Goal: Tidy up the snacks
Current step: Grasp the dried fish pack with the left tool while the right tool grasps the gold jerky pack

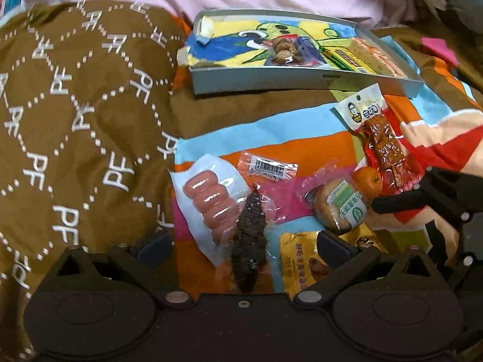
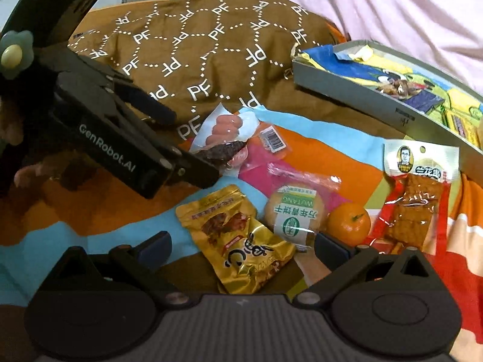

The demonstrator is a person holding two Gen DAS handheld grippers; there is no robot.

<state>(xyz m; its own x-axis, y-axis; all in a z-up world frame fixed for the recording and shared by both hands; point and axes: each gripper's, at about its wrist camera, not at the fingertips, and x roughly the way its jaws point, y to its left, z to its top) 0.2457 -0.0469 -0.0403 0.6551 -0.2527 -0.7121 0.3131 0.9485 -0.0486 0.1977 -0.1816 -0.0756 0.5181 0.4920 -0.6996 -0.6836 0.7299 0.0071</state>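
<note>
You were partway through sorting snacks into the shallow grey box [image 1: 302, 83], which sat at the far edge of the striped bedspread [image 1: 271, 123] and already held a few packets. Your left claw [image 1: 244, 241] was spread wide and empty, hovering low over the dark dried-meat packet [image 1: 249, 238] that lay partly on top of the sausage pack [image 1: 208, 202]. Your right claw [image 2: 241, 247] was likewise spread and gripping nothing, poised over the gold foil pouch [image 2: 238, 235], with the round biscuit packet [image 2: 297, 214] just beside its right finger. The next move seemed to call for lowering one claw around a single packet and closing on it, then carrying it to the box. The dark packet overlapped the sausages, so a careless pinch might have lifted both. A small orange [image 2: 348, 221] sat touching the biscuit and could have rolled. A long red tofu-strip packet [image 2: 418, 205] lay near the box's front wall, and a small barcode sachet [image 1: 268, 169] rested beyond the sausages. A brown patterned quilt [image 1: 75, 105] was bunched up to the left, well clear of the route to the box.
</note>
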